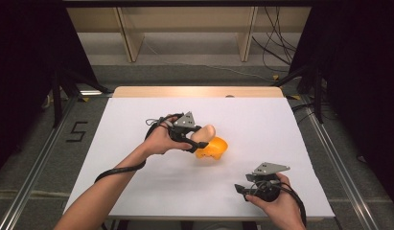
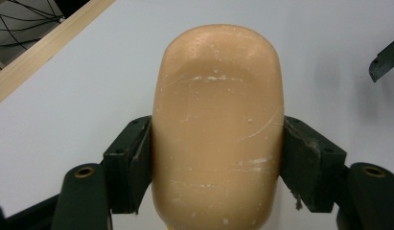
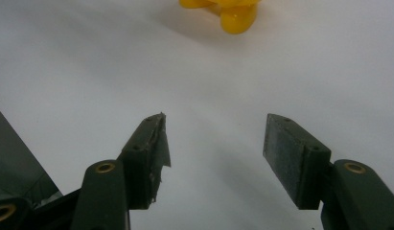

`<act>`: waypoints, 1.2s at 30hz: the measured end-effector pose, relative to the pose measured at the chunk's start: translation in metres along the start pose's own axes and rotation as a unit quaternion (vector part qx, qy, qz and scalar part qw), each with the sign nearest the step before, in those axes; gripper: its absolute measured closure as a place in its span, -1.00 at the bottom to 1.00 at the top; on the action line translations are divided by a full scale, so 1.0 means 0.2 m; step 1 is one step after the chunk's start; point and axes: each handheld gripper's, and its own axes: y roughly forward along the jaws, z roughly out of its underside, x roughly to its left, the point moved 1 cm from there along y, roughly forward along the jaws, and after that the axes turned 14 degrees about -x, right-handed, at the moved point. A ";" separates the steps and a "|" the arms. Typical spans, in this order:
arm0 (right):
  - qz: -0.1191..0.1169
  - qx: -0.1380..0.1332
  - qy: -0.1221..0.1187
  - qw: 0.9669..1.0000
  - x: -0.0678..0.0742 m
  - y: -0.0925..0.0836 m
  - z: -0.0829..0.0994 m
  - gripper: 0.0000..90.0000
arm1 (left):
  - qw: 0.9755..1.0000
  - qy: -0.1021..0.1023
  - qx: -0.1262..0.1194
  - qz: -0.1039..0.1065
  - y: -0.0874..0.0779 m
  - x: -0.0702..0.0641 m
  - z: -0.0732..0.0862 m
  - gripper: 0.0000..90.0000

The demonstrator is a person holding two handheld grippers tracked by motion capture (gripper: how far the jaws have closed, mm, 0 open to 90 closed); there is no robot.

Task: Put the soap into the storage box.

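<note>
A smooth peach-coloured rounded block (image 2: pixel 217 129) is clamped between both pads of my left gripper (image 2: pixel 216 163), which is shut on it. From above, the block (image 1: pixel 204 132) pokes out to the right of the left gripper (image 1: pixel 192 139), just over an orange-yellow plastic object (image 1: pixel 213 147) lying on the white table. My right gripper (image 1: pixel 242 189) rests near the table's front right, open with nothing between its pads (image 3: pixel 291 158). Along its jaws the yellow object (image 3: pixel 228 13) lies far ahead at the top edge.
The white sheet (image 1: pixel 137 182) covers the table; a strip of bare wood (image 1: pixel 194 91) runs along the far edge. Beyond it stand wooden shelf legs (image 1: pixel 130 38) and loose cables (image 1: pixel 276 48) on the floor. Metal rails flank both sides.
</note>
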 end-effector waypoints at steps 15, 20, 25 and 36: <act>-0.001 -0.003 0.001 1.000 0.00 0.00 0.00 -0.07 | 1.000 -0.003 0.002 0.000 0.03 0.00 0.02 -0.28; 0.000 -0.002 -0.005 1.000 0.00 0.00 0.00 -0.07 | 1.000 0.004 0.009 0.004 0.04 0.00 0.02 -0.28; -0.001 -0.002 -0.005 1.000 0.00 0.00 0.00 -0.07 | 1.000 0.006 0.010 0.006 0.05 -0.01 0.03 -0.28; -0.002 -0.001 -0.001 1.000 0.00 0.00 0.00 -0.08 | 1.000 0.005 0.015 0.007 0.07 -0.01 0.04 -0.28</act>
